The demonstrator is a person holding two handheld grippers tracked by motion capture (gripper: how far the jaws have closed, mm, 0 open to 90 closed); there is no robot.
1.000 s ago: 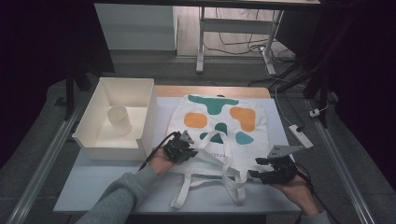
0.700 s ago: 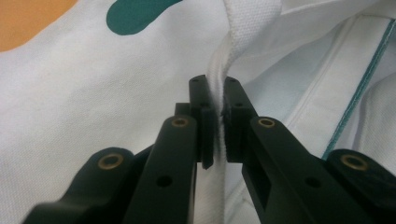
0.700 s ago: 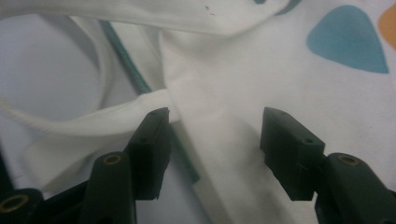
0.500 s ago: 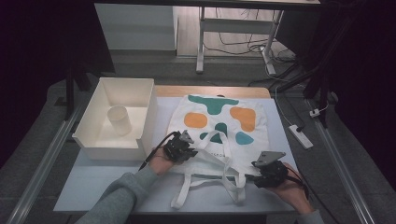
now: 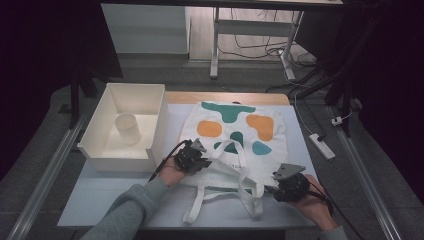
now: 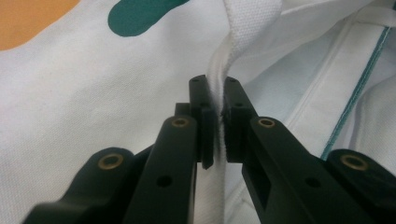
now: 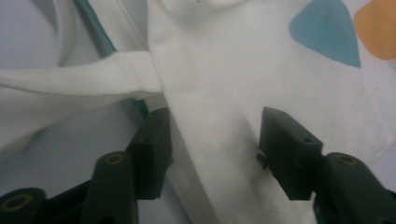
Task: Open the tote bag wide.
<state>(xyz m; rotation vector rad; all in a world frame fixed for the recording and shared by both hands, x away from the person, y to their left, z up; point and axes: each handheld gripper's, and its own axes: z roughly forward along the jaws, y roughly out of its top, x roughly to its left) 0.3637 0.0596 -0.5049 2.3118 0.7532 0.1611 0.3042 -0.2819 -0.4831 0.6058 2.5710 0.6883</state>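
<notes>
**Tote bag: left claw clamped on a strap, right claw spread over the hem**

The tote bag [image 5: 235, 135] lies flat on the surface [image 5: 125, 192], its printed side up, its two straps trailing toward me at the near edge. I judge it light, soft and floppy: it will sag and fold wherever it is not supported, and a single layer can slip free of the one beneath it. The doubled hem at the mouth and the webbing straps look like the firmest places to take hold; the plain panel would only bunch.

My left claw [image 5: 196, 159] sits at the bag's near left corner. My right claw [image 5: 286, 189] rests at the near right corner.

The high view gives me the layout: bag in the middle, a white box [image 5: 150, 112] to its left with a paper cup [image 5: 127, 129] standing inside. It does not tell me how either claw stands. The left gripper view settles that: the left claw [image 6: 219, 123] is pressed together on a white strap [image 6: 224, 56] that rises between the pads. The right gripper view shows the right claw [image 7: 215, 144] with its jaws standing apart, a fold of the bag's white cloth [image 7: 219, 93] lying between them but not pinched. Its jaws have just been closing a little.
</notes>
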